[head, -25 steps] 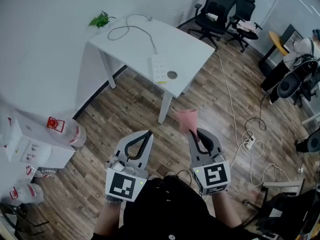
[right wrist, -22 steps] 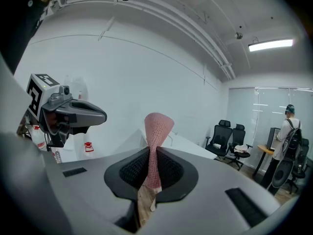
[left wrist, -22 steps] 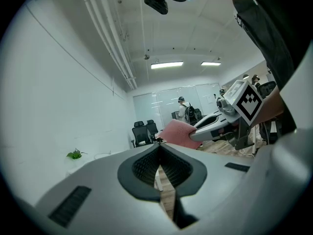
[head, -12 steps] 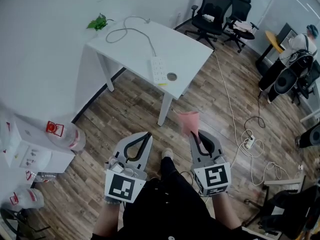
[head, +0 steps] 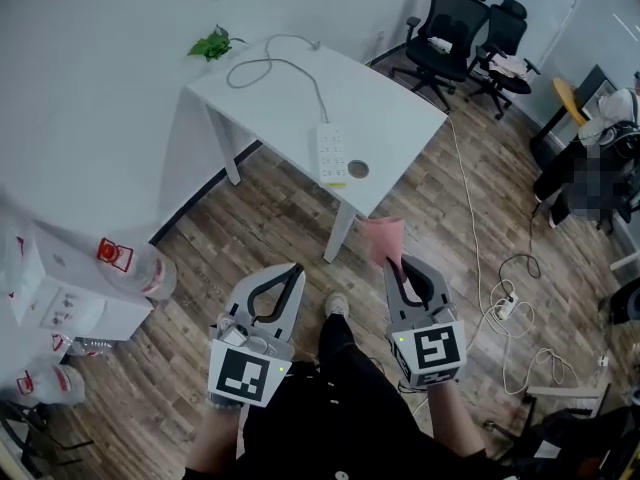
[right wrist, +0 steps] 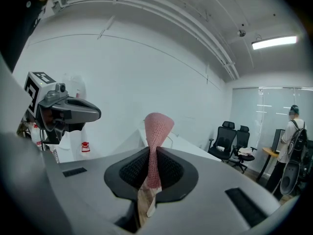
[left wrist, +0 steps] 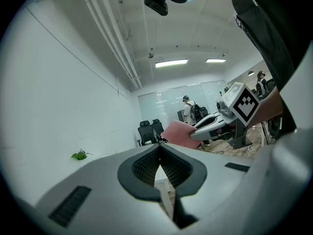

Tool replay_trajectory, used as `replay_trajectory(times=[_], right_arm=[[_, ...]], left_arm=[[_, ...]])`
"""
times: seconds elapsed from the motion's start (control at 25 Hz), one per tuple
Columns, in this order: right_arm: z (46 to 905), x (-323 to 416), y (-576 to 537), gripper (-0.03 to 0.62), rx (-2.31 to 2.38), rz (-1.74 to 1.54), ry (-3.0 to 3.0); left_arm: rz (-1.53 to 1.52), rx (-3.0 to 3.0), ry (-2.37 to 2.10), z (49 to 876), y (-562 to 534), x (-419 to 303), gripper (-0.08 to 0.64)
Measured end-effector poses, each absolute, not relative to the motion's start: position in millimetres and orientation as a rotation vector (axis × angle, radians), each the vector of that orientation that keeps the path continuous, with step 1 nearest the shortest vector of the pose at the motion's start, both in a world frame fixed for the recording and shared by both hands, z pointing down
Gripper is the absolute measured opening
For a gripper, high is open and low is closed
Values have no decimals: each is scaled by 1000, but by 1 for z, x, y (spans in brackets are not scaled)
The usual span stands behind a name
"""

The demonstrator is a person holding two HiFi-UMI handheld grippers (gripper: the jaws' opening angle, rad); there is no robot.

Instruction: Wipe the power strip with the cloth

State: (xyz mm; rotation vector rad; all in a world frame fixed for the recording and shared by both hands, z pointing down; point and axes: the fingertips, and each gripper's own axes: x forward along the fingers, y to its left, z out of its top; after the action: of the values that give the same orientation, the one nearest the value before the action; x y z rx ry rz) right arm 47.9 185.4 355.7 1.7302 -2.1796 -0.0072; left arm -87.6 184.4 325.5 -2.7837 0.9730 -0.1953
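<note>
A white power strip (head: 332, 153) lies on the white table (head: 390, 98) near its front edge, its grey cord looping toward the back. My right gripper (head: 398, 265) is shut on a pink cloth (head: 384, 239), which sticks up past the jaw tips (right wrist: 157, 131); it hovers over the floor, short of the table. My left gripper (head: 290, 271) is shut with nothing in it, level with the right one. In the left gripper view the cloth (left wrist: 179, 133) and the right gripper (left wrist: 211, 126) show to the right.
A round grommet (head: 358, 169) sits beside the strip, a small plant (head: 214, 43) at the table's far corner. Office chairs (head: 452, 26) stand behind. Cables and another strip (head: 503, 293) lie on the wood floor at right. Water bottles (head: 135, 266) and boxes stand at left.
The view has shifted: the table and power strip sit slightly lower and more to the right in frame. Both grippers hold the same pose, the cloth still clamped.
</note>
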Motion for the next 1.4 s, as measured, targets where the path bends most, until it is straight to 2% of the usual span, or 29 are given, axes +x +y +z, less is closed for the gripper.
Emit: replay_trajectory(times=[0.92, 1.4], right_arm=[[368, 152, -42, 51, 1548, 49, -2311], [364, 180, -79, 51, 1489, 66, -2377]], left_arm=[[-347, -2743, 1226, 339, -19, 10, 14], [-346, -2711, 1219, 321, -56, 57, 14]])
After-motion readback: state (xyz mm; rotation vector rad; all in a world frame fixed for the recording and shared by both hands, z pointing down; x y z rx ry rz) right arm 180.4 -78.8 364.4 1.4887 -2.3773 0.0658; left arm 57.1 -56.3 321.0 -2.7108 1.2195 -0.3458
